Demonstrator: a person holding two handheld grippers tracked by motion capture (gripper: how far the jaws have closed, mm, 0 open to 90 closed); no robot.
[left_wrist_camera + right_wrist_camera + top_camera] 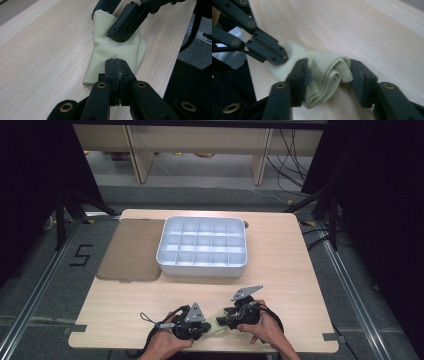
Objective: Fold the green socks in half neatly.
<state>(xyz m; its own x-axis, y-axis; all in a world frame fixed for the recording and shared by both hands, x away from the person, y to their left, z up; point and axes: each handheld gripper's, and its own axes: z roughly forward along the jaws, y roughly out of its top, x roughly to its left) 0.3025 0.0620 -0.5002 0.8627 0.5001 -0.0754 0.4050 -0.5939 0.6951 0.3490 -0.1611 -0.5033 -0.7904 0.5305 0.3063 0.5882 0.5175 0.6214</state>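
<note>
sock [218, 326] at table's [300, 285] near edge between both grippers — tray [202, 247] behind, mat [131, 250] left of it

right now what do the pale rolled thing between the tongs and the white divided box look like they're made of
Rolled thing: soft knit fabric, probably cotton, matte pale yellow-green; a ribbed hem and folded layers show, so likely a sock. Both the left tongs and right tongs grip it.
Divided box: looks like moulded plastic, smooth white with a slight sheen, thin even walls.

Overhead, looking forward and down across table [280, 270]; 2 jaw-mounted close-ups share folded cloth [117, 50] at table's 6 o'clock edge.
</note>
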